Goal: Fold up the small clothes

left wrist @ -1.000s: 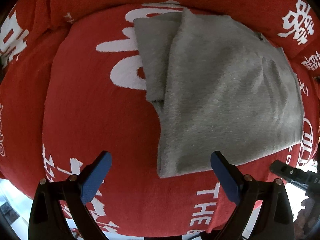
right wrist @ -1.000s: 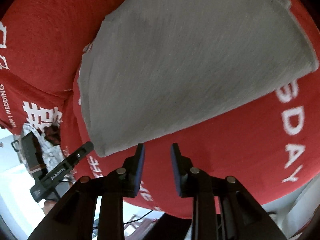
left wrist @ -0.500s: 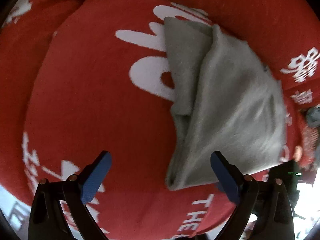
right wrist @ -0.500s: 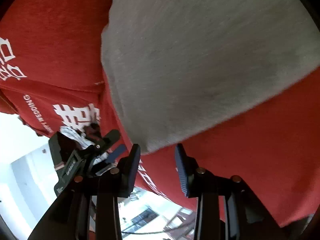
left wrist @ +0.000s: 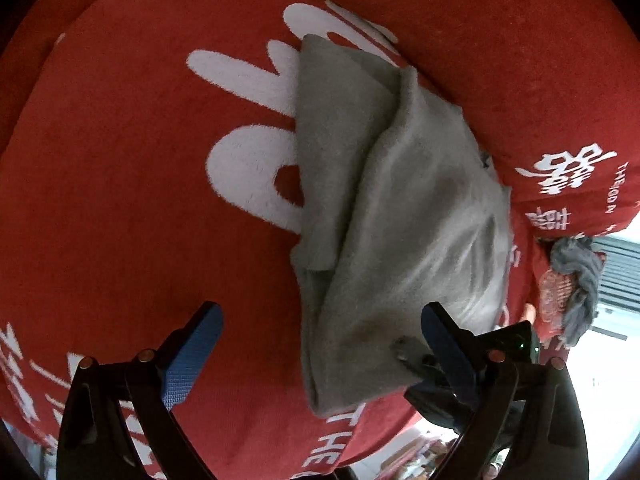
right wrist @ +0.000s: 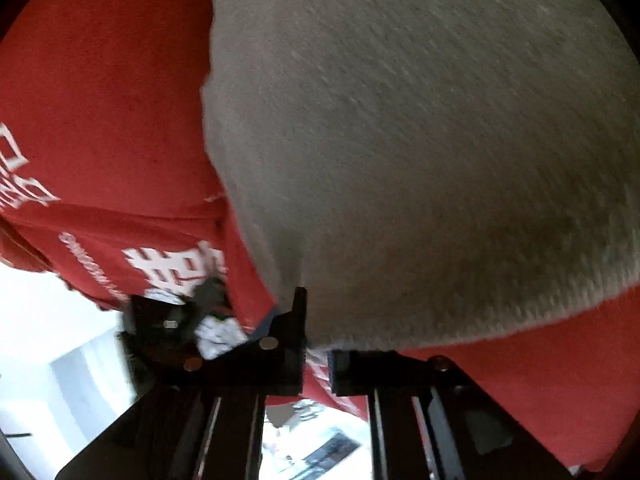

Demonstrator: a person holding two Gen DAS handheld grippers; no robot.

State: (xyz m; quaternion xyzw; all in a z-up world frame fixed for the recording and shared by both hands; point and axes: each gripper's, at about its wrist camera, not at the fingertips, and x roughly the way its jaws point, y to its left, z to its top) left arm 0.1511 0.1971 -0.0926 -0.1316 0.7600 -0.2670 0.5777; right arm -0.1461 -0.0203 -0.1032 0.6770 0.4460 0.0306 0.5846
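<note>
A: Where does the grey garment (left wrist: 404,216) lie?

B: On the red blanket (left wrist: 132,184) with white lettering, already folded over itself. Its long axis runs from near the claws away toward the far side, leaning a little left as the left wrist camera shows it.

A: And the claws?

B: The left claw (left wrist: 316,354) is spread wide and holds nothing; the near corner of the garment lies ahead of it, toward its right-hand finger. The right claw (right wrist: 317,334) is much the nearer: it sits at the garment's near right edge, jaws almost pressed together, and I judge it is pinching the hem there. In the left view its black tip shows against that same corner.

A: So the next move turns on that corner?

B: I think so. The right claw has the near edge, and carrying it along the long axis toward the far end would make the next fold.

A: What can't you make out?

B: The contact itself is blurred, and how many layers are caught I cannot tell. The grey fills the right view, so its far end is cut off. A darker grey bundle (left wrist: 576,280) beyond the blanket's edge is unclear.
</note>
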